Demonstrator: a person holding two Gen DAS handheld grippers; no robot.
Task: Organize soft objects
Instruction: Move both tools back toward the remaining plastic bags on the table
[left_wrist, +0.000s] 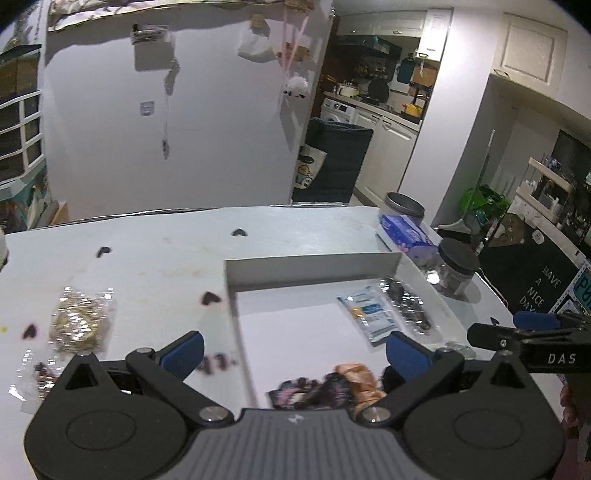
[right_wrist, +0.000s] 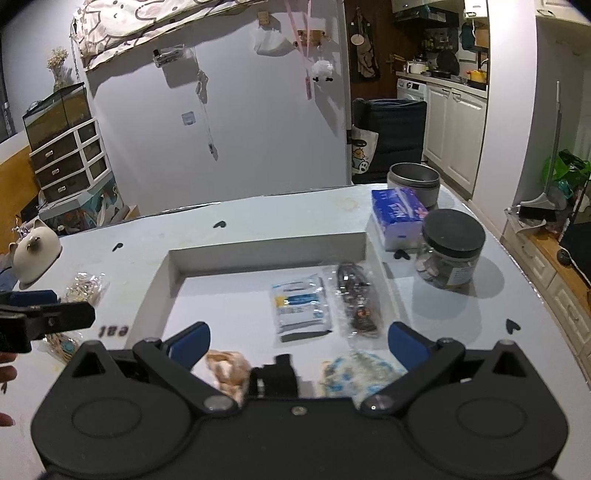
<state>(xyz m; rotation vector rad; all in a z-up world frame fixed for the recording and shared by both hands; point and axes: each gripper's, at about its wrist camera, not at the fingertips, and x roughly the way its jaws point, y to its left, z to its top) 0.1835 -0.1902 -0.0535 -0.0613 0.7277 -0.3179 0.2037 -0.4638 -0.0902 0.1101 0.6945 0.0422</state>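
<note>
A shallow white tray (left_wrist: 314, 264) (right_wrist: 266, 249) sits on the white table. In it lie a blue-white packet (left_wrist: 369, 314) (right_wrist: 299, 304), a dark item in clear wrap (left_wrist: 408, 308) (right_wrist: 358, 302), a peach scrunchie (left_wrist: 356, 380) (right_wrist: 227, 367), a dark patterned scrunchie (left_wrist: 314, 393) and a blue-white floral one (right_wrist: 360, 373). My left gripper (left_wrist: 295, 354) is open over the tray's near left corner. My right gripper (right_wrist: 299, 341) is open over the tray's near edge, a small black piece (right_wrist: 275, 374) just below it.
Left of the tray lie a clear bag of gold bits (left_wrist: 79, 321) (right_wrist: 86, 286) and another small bag (left_wrist: 33, 373). Right of the tray stand a tissue pack (right_wrist: 397, 216), a black-lidded jar (right_wrist: 450, 245) and a metal tin (right_wrist: 413, 184). A cat figurine (right_wrist: 33, 253) sits far left.
</note>
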